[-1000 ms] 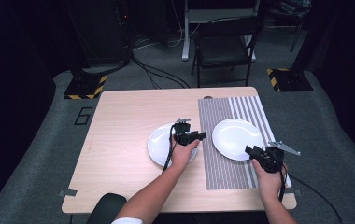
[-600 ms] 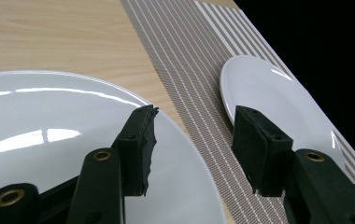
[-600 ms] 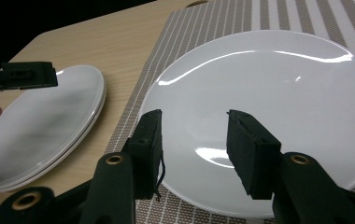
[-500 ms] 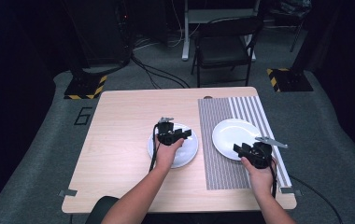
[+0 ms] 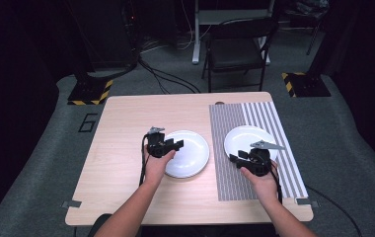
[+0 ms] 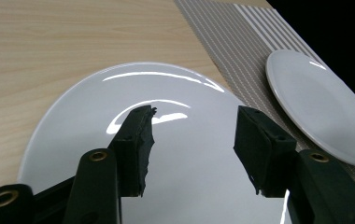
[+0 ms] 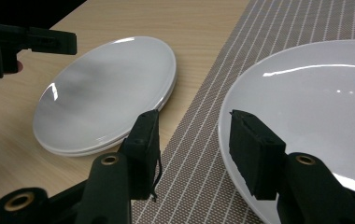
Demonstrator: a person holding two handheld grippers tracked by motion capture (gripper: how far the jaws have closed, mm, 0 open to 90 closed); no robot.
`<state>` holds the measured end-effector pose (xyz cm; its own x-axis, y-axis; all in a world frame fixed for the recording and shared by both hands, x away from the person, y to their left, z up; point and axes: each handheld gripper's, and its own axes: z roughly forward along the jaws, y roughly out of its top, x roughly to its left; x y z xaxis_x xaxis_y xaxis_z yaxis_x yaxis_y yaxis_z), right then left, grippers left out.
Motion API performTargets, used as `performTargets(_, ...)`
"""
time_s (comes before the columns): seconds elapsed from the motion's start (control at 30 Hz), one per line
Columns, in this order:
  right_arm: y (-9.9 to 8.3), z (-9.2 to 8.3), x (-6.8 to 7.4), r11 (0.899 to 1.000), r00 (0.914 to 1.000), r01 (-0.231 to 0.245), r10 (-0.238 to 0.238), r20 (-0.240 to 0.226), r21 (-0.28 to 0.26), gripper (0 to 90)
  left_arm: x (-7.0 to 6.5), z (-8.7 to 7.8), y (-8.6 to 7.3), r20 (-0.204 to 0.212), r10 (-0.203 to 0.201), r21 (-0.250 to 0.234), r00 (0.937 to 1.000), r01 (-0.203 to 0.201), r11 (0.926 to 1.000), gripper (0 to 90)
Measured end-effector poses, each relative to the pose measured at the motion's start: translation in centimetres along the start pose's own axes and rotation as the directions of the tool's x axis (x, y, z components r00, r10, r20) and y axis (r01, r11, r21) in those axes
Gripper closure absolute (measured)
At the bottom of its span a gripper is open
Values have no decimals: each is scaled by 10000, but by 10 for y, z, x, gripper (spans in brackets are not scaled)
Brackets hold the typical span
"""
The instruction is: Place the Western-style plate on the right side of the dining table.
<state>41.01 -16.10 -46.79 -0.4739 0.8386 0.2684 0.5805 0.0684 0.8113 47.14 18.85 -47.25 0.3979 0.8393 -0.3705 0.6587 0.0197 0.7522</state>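
Left hand-held gripper [image 5: 176, 144], left of centre frame: jaws apart, just been opening, nothing between them, hanging over the left edge of the left plate stack [image 5: 190, 155] on the bare surface [image 5: 121, 148]. That stack extends rightward from it. Right hand-held gripper [image 5: 239, 157], lower right of centre: jaws apart, also just opening, empty, at the near-left rim of the right plate [image 5: 252, 138] on the striped mat [image 5: 230, 173]. Each hand nearest its own plate.

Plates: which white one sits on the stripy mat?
The right-hand plate, near the right gripper, lies on the striped mat. The other plate rests on bare wood.
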Motion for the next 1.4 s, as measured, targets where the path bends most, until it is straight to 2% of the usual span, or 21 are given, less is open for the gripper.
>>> performTargets(0.17, -2, 5, 10, 9995, 9993, 303, -301, -230, 117, 529, 10, -13, -6, -175, 139, 110, 9998, -137, 9998, 460)
performTargets(0.27, -3, 10, 18, 9978, 9961, 599, -578, -672, 289, 523, 20, -25, -11, -212, 156, 216, 9997, -151, 9997, 456)
performTargets(0.33, -3, 10, 20, 9970, 9951, 713, -692, -699, 285, 524, 23, -28, -12, -277, 220, 249, 9994, -213, 9995, 457)
performTargets(0.53, -6, 19, 32, 9927, 9897, 1084, -1027, -1001, 533, 522, 43, -43, -24, -669, 14, 310, 9978, 7, 9995, 450)
performTargets(0.57, -6, 19, 32, 9927, 9897, 1084, -1027, -1001, 533, 522, 43, -43, -24, -669, 14, 310, 9978, 7, 9995, 449)
performTargets(0.63, -9, 21, 36, 9909, 9875, 1197, -1125, -1107, 612, 522, 51, -49, -30, -833, 107, 430, 9965, -71, 9990, 449)
performTargets(0.7, -11, 22, 37, 9903, 9870, 1232, -1155, -1116, 647, 522, 54, -50, -32, -890, 29, 397, 9960, 7, 9992, 449)
performTargets(0.8, -20, 27, 39, 9837, 9822, 1646, -1568, -1034, 719, 524, 61, -52, -38, -1000, -148, 374, 9949, 186, 9991, 448)
performTargets(0.87, -23, 29, 40, 9823, 9816, 1694, -1610, -1025, 801, 524, 68, -53, -41, -1074, -304, 346, 9938, 343, 9988, 447)
performTargets(0.97, -25, 30, 41, 9780, 9784, 1931, -1858, -905, 790, 524, 70, -52, -41, -1174, -252, 414, 9928, 303, 9987, 445)
performTargets(1.0, -28, 31, 44, 9702, 9716, 2300, -2243, -755, 762, 523, 72, -52, -42, -1268, -259, 401, 9916, 312, 9987, 444)
performTargets(1.1, -31, 31, 47, 9681, 9699, 2371, -2312, -763, 804, 523, 74, -50, -43, -1407, -87, 546, 9900, 166, 9984, 443)
performTargets(1.13, -33, 33, 49, 9656, 9675, 2452, -2380, -854, 870, 524, 76, -49, -44, -1630, 82, 647, 9866, 24, 9979, 443)
performTargets(1.17, -33, 33, 49, 9656, 9675, 2452, -2380, -854, 870, 524, 76, -49, -44, -1630, 82, 647, 9866, 24, 9979, 443)
performTargets(1.2, -34, 35, 50, 9651, 9667, 2472, -2395, -902, 869, 525, 77, -48, -46, -1812, 351, 699, 9828, -227, 9973, 442)
performTargets(1.23, -34, 35, 50, 9651, 9667, 2472, -2395, -902, 869, 525, 77, -48, -46, -1812, 351, 699, 9828, -227, 9973, 442)
performTargets(1.4, -40, 37, 53, 9528, 9556, 2879, -2791, -946, 967, 526, 83, -46, -44, -1953, 174, 567, 9806, -64, 9984, 436)
